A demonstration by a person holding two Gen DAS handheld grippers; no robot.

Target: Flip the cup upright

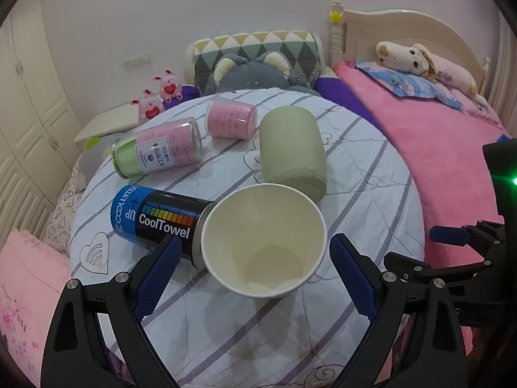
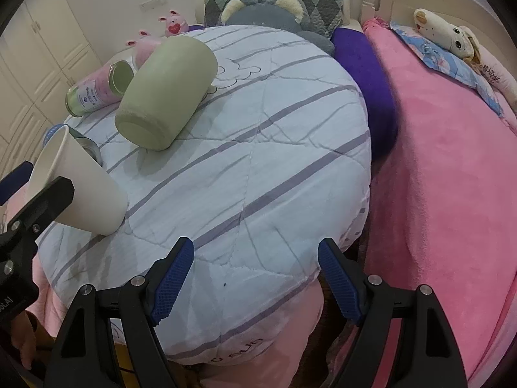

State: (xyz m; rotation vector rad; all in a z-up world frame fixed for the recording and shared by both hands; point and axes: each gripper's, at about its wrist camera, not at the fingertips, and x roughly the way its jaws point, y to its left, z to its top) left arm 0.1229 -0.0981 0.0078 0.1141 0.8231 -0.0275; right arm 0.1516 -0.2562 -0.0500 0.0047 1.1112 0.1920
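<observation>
A white paper cup (image 1: 263, 241) stands tilted on the striped quilt (image 1: 371, 200), its mouth open toward my left wrist camera. In the right wrist view the cup (image 2: 77, 187) leans left with its base on the quilt. My left gripper (image 1: 255, 252) is open, its blue pads on either side of the cup without touching it. My right gripper (image 2: 255, 258) is open and empty over the quilt's near edge (image 2: 226, 339). The left gripper's finger (image 2: 45, 197) shows in front of the cup in the right wrist view.
A CoolTowel can (image 1: 155, 216) lies touching the cup's left side. A green cup (image 1: 290, 148) lies on its side behind. A glass jar (image 1: 158, 148) and a pink roll (image 1: 231, 119) lie farther back. A pink blanket (image 1: 436, 161) covers the bed at right.
</observation>
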